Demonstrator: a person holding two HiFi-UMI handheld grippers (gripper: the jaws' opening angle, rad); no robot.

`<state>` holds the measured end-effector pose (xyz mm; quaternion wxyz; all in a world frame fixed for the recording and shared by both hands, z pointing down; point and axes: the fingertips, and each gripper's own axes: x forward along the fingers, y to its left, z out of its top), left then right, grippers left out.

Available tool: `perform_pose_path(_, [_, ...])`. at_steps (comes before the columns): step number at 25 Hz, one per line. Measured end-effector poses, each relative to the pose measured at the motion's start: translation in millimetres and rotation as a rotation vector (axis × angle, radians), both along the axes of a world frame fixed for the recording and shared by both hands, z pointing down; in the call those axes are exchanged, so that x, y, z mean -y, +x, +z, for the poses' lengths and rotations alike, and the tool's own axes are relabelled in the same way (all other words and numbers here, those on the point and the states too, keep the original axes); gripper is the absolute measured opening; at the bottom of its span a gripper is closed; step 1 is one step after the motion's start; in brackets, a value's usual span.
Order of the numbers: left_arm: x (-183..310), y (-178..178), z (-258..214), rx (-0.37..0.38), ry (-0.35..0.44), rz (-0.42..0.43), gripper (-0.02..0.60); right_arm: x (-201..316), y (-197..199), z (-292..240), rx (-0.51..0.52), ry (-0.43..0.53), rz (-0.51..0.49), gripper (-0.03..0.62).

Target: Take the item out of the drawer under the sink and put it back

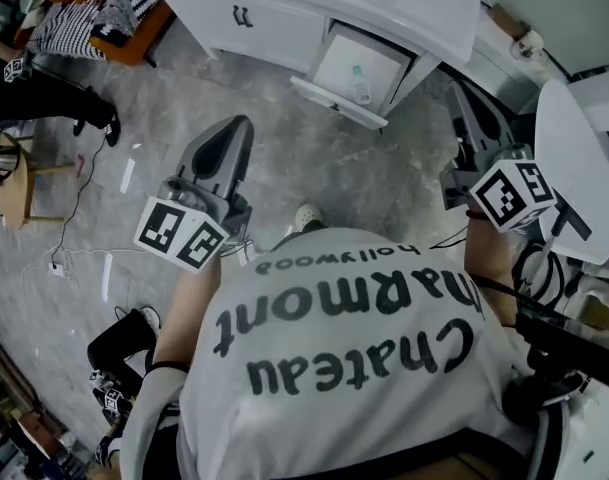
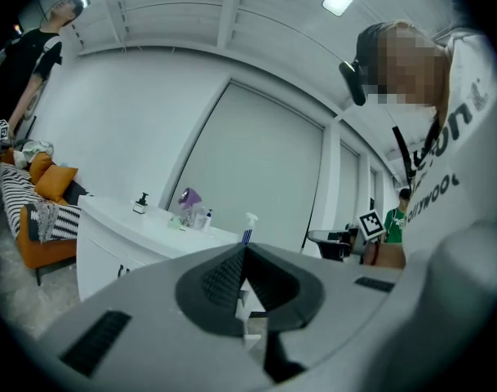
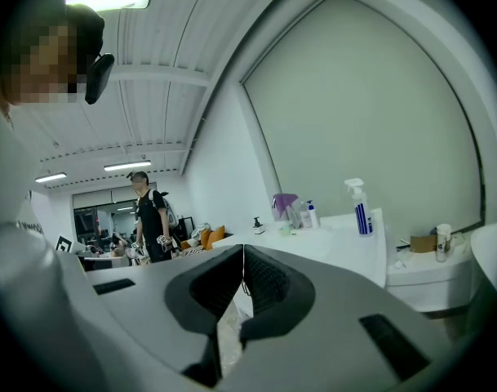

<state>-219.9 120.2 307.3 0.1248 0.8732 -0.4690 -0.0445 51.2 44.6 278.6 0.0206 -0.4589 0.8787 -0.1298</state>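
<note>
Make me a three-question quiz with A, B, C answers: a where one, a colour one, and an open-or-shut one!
1. Where is the small bottle? A on the floor; B in the open drawer; C on a chair.
2. What colour is the cushion? A green; B purple; C orange.
3. How are the right gripper jaws? A shut, empty; B wide open; C shut on a bottle.
Answers: 1 B, the head view shows it lying in the pulled-out drawer; 2 C, it looks orange in the left gripper view; 3 A, the jaws meet with nothing between them.
</note>
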Motion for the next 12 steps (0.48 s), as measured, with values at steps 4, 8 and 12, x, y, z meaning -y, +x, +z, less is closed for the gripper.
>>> perform_pose_path(4, [16.2, -22.2, 1.5, -0.004, 0.0, 0.006, 0.008, 16.3, -22.0, 1.1, 0.001, 0.001, 0.005, 0.011])
perform_pose_path(8, [24.8, -41.7, 2.6, -0.012, 0.002, -0.001, 0.008, 27.0, -40.6, 2.2, -0.008, 0.001, 0.0, 0.011])
perform_pose_path(12, [27.3, -52.0, 7.1, -0.021, -0.003, -0.001, 0.008, 36.6, -53.5, 2.7, -0.01, -0.004, -0.003, 0.011])
